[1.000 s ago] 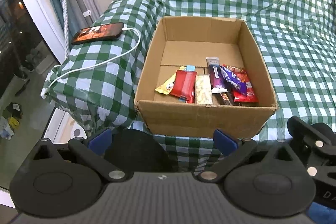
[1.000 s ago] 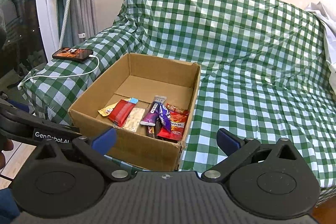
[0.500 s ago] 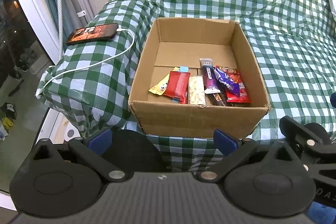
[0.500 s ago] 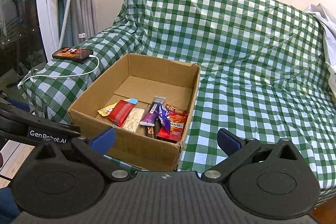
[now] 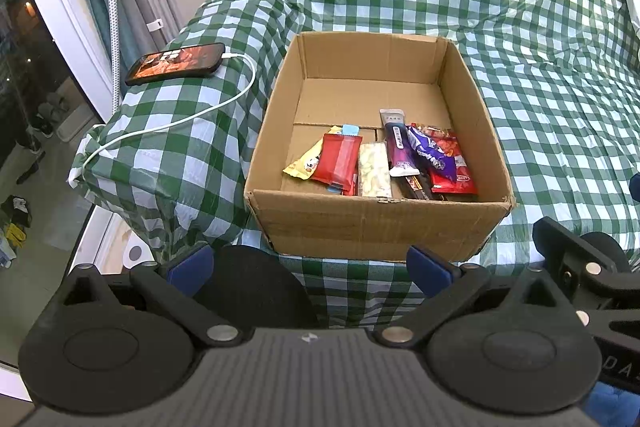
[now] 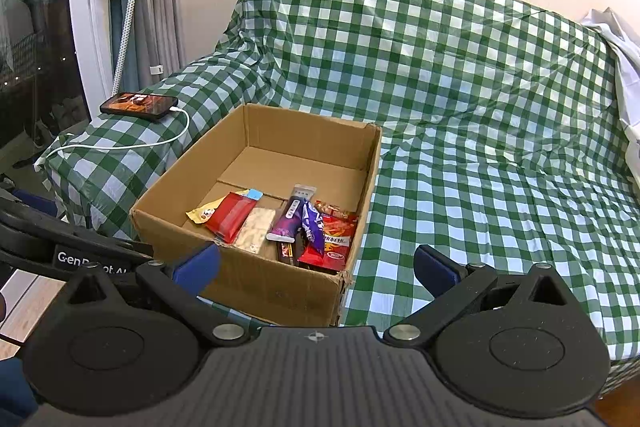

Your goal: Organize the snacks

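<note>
- Cardboard box (image 5: 376,227) sits open on the green-checked cover (image 5: 540,47) of a sofa, and the snacks lie in a loose row along its near wall.
- From left to right in the left wrist view: a yellow packet (image 5: 306,163), a red wrapper (image 5: 338,159), a pale bar (image 5: 374,169), a purple tube-like packet (image 5: 398,143), a purple wrapper (image 5: 430,151) and a red bag (image 5: 454,175).
- A phone (image 5: 176,63) with a lit screen lies on the sofa arm left of the box, a white cable (image 5: 192,115) plugged into it.
- The left gripper (image 5: 310,265) is spread wide and empty, its blue fingertips (image 5: 190,265) below the box's near wall.
- The right gripper (image 6: 316,267) is likewise spread wide and holds nothing, hovering in front of the box's near right corner.
- Only the left wrist view looks steeply down into the box and catches the floor by the glass door, with part of the other tool at its right edge.
- Only the right wrist view shows the cream wall, the whole sofa back, a white cloth (image 6: 616,43) at the far right, and the left tool's labelled body at its left edge.
- Compared with a second ago, the box sits a little higher and further left in the left wrist view, with more of the sofa back above it; the snacks have not shifted, and both claws stay equally spread.
</note>
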The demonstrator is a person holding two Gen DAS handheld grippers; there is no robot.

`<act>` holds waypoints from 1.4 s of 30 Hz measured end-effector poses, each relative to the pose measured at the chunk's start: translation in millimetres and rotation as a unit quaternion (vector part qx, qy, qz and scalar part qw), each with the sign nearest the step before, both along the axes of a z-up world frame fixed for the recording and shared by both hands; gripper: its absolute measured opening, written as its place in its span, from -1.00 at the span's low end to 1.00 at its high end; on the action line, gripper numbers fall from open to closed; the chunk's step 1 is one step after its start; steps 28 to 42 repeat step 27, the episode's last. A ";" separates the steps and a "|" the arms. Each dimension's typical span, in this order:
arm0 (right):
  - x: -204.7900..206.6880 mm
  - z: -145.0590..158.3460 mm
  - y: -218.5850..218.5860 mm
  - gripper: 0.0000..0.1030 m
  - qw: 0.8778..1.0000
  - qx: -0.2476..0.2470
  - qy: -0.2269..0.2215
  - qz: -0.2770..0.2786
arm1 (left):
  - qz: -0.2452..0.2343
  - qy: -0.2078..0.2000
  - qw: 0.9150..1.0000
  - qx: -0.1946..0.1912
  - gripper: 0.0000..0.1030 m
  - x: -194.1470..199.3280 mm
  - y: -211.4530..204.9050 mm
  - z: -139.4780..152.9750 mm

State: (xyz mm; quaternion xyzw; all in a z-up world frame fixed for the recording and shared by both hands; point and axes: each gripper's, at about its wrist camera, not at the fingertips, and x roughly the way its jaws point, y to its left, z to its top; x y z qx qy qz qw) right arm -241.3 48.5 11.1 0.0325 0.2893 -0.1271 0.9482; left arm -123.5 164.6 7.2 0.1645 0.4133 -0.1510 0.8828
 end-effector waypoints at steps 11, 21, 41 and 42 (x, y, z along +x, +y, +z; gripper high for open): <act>-0.3 -0.3 -0.2 0.98 1.000 0.000 0.000 0.000 | -0.002 0.003 1.000 0.005 0.99 0.8 0.2 -1.5; -0.8 0.3 -1.0 0.98 1.000 0.000 0.000 0.000 | -0.002 0.005 1.000 0.007 0.99 1.3 1.2 -2.0; -1.2 0.4 -1.4 0.98 1.000 0.000 -0.001 0.000 | 0.000 0.007 1.000 0.004 0.99 0.9 2.6 -1.9; -1.2 0.4 -1.4 0.98 1.000 0.000 -0.001 0.000 | 0.000 0.007 1.000 0.004 0.99 0.9 2.6 -1.9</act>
